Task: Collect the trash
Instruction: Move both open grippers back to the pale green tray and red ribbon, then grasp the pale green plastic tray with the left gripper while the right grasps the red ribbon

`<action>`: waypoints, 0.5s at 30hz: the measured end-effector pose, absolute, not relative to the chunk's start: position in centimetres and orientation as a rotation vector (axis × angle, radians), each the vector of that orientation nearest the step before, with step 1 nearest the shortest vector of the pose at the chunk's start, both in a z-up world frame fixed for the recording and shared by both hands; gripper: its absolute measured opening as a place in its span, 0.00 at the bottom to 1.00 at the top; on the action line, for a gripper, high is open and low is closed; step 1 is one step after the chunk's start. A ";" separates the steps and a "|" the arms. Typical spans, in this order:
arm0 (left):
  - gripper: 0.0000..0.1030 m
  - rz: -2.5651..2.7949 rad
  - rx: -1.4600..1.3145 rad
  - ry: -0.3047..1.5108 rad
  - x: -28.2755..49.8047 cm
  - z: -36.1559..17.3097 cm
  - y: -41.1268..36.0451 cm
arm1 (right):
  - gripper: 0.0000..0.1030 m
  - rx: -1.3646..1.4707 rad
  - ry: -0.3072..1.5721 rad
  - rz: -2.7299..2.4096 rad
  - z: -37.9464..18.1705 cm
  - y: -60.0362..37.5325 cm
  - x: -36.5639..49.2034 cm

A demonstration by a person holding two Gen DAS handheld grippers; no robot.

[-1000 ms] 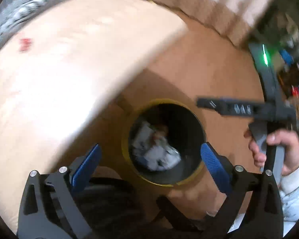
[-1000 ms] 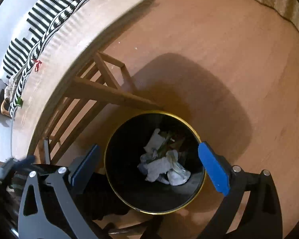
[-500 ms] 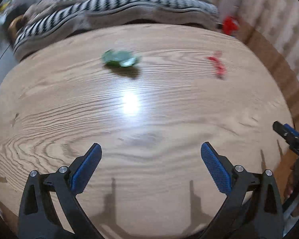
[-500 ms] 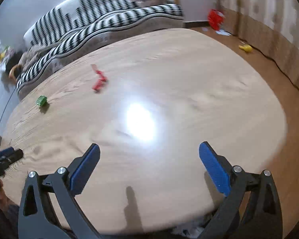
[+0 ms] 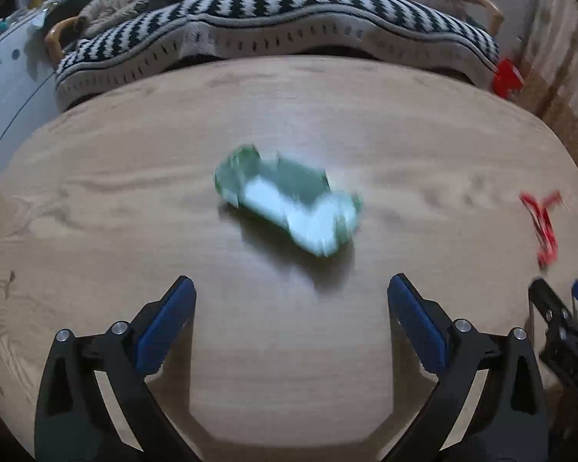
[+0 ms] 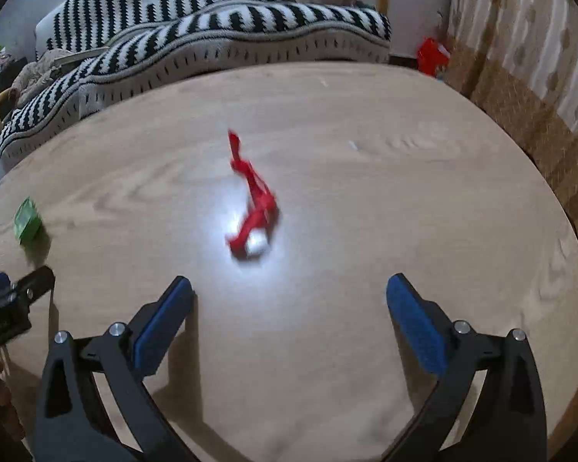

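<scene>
Left wrist view: the left gripper point(image 5: 291, 310) is spread wide with nothing between its blue pads point(image 5: 165, 323), hanging above the wooden counter point(image 5: 96, 200). Just ahead of it, centred between the fingers, a crumpled green wrapper point(image 5: 285, 204) lies on the wood, blurred. Far right lies a red wrapper point(image 5: 541, 223), with part of the other tool below it.

In the right wrist view, the right gripper point(image 6: 289, 308) is likewise wide apart and holds nothing. The red wrapper point(image 6: 252, 196) lies just ahead of it on the counter point(image 6: 424, 200); the green wrapper point(image 6: 27, 219) sits well off to the left. A striped sofa point(image 6: 212, 38) stands behind the counter.
</scene>
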State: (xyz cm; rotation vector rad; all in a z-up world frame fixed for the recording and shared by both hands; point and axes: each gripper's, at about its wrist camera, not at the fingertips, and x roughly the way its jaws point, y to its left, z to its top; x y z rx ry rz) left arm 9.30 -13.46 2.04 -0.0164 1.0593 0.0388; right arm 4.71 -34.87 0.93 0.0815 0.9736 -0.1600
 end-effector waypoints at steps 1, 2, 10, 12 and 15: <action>0.94 0.050 -0.024 1.057 10.3 2.1 -13.5 | 0.95 0.078 0.975 -0.150 0.8 -34.9 5.5; 0.94 0.053 -0.025 1.055 10.8 2.0 -13.6 | 0.95 0.080 0.974 -0.151 0.7 -35.2 6.0; 0.94 0.061 -0.025 0.976 13.4 1.2 -13.6 | 0.95 0.085 0.974 -0.157 0.6 -36.0 6.7; 0.94 0.049 -0.021 0.975 13.5 1.1 -13.5 | 0.95 0.085 0.974 -0.157 0.6 -36.0 6.7; 0.94 0.029 -0.014 0.989 13.7 1.1 -13.3 | 0.95 0.085 0.974 -0.157 0.6 -36.0 6.7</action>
